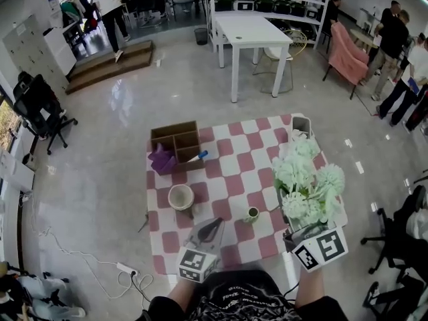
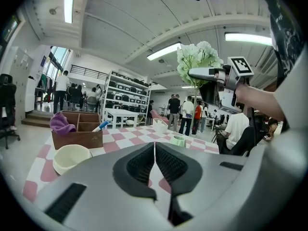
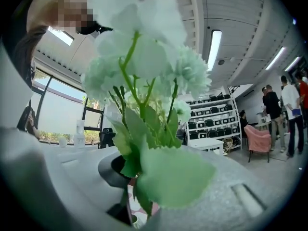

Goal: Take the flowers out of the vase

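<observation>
My right gripper point(image 1: 299, 233) is shut on the stems of a bunch of pale green flowers point(image 1: 307, 182), held in the air over the table's right side. In the right gripper view the flowers point(image 3: 144, 57) and their leaves fill the frame, and the stems pass down between the jaws. From the left gripper view the flowers point(image 2: 197, 57) hang high above the table in the right gripper point(image 2: 197, 72). A cream vase point(image 1: 180, 196) stands empty on the checked cloth point(image 1: 234, 172). Near the table's front edge, my left gripper point(image 1: 212, 227) is shut with nothing in it.
A wooden box point(image 1: 175, 142) with a purple cloth point(image 1: 162, 159) and a blue marker stands at the back left. There is a small green cup point(image 1: 252, 213) near the front and a white basket point(image 1: 301, 125) at the back right corner. People stand beyond, near a white table point(image 1: 251, 29).
</observation>
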The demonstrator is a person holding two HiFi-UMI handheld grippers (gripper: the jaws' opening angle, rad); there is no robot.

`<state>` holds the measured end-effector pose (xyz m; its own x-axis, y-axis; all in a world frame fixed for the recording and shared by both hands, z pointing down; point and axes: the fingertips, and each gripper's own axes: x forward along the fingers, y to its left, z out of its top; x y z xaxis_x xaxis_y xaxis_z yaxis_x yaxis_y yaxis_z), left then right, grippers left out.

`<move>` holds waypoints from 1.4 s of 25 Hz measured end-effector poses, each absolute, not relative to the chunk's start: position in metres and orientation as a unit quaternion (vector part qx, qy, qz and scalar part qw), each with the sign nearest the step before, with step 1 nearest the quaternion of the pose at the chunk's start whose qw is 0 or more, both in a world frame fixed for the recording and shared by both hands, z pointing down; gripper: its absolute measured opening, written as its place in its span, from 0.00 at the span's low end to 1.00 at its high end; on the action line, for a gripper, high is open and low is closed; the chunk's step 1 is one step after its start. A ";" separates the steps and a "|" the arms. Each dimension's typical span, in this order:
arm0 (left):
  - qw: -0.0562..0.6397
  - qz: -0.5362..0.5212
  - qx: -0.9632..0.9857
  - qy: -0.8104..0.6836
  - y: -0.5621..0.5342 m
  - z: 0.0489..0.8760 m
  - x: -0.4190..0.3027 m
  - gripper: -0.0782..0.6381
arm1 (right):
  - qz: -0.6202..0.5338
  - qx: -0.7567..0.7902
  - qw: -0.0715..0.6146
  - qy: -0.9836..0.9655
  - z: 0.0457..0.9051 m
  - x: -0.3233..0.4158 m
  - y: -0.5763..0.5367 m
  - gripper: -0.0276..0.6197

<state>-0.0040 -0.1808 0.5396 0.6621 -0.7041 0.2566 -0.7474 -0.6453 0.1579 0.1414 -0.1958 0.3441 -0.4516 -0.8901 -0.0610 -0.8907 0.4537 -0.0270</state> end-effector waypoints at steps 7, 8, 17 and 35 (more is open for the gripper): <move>0.133 0.086 0.905 -0.395 -0.180 0.544 0.004 0.13 | -0.014 -0.551 -0.001 0.835 0.360 0.163 -0.191 0.25; 0.132 0.086 0.906 -0.394 -0.180 0.544 0.005 0.13 | -0.016 -0.556 -0.010 0.831 0.363 0.167 -0.191 0.25; 0.132 0.089 0.909 -0.386 -0.183 0.543 0.012 0.13 | -0.062 -0.577 -0.038 0.813 0.393 0.188 -0.186 0.23; 0.139 0.088 0.902 -0.398 -0.194 0.551 0.005 0.13 | -0.163 -0.574 -0.120 0.794 0.469 0.202 -0.194 0.22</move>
<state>0.0050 -0.1942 0.5512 0.6673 -0.6944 0.2692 -0.7433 -0.6440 0.1811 0.2017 -0.1945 0.4687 -0.3127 -0.8716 0.3775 -0.9498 0.2881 -0.1216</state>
